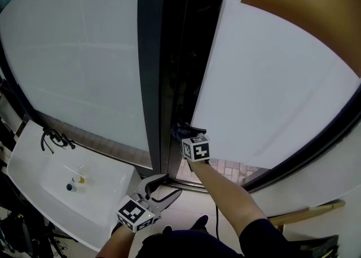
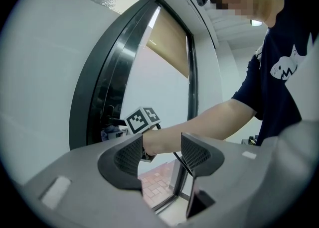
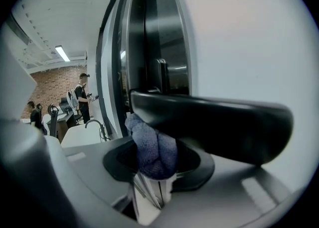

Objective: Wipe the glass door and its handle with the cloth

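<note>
Cloth (image 3: pixel 152 151), blue and bunched, is clamped between the jaws of the right gripper (image 3: pixel 158 166). Its top end is against the dark handle (image 3: pixel 214 120) of the glass door (image 3: pixel 249 38). Only the right gripper view shows this contact. The head view shows just that gripper up at the dark frame (image 1: pixel 149 82).

Left gripper (image 2: pixel 162 155): jaws apart, nothing between them, held low and well apart from the door. Its view alone shows the right forearm (image 2: pixel 209 122) reaching across.

Head view only, left of the door: white sink (image 1: pixel 34 158) with black tap (image 1: pixel 53 137). In the basin are a small yellowish bottle (image 1: pixel 79 179) and a dark round item (image 1: pixel 69 187), just beside each other.
</note>
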Demonstrator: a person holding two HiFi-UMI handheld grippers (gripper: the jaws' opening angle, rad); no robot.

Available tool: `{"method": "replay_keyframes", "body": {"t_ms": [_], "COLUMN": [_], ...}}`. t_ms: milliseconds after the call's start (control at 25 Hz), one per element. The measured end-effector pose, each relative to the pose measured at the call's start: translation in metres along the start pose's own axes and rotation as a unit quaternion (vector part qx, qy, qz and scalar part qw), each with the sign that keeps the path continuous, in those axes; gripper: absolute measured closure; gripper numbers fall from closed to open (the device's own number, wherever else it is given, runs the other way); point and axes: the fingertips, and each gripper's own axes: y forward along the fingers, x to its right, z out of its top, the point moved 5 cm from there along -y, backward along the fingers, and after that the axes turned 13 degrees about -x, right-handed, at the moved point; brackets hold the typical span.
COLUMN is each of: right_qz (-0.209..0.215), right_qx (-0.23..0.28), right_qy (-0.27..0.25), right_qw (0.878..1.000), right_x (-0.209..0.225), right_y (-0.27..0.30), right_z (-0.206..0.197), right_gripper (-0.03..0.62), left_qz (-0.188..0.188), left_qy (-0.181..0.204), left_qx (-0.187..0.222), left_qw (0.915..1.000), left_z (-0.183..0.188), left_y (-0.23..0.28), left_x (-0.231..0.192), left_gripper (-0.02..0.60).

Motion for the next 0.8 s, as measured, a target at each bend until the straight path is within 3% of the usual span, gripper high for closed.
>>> {"method": "replay_keyframes", "body": {"t_ms": [400, 560, 680, 800], "right_qz": [-0.053, -0.032, 0.023, 0.065], "right_qx": [-0.065, -0.053, -0.001, 0.030], "right_qy": [-0.063, 0.011, 0.081, 0.117], "right_qw": [0.994, 0.998, 0.996, 0.991], "right_x": [0.022, 0.032, 0.026, 0.012], "right_y": [0.002, -0.006, -0.016, -0.015], "right_z": [-0.029, -0.042, -0.034, -0.018], "right_gripper": [0.448, 0.448, 0.448, 0.448], "left_qz": [-0.001, 0.000, -0.001, -0.001], "left_qy": [0.002, 0.002, 0.001, 0.001], "left_qx": [-0.004, -0.001, -0.001, 0.000], "left_qw": [1.0000, 1.0000, 1.0000, 1.0000], "left_z": [0.001, 0.001, -0.002, -0.002], "left_y": [-0.002, -0.006, -0.007, -0.007], "left_x": [0.004, 0.004, 0.003, 0.003], "left_gripper": [0.344, 0.344, 0.344, 0.344]}}
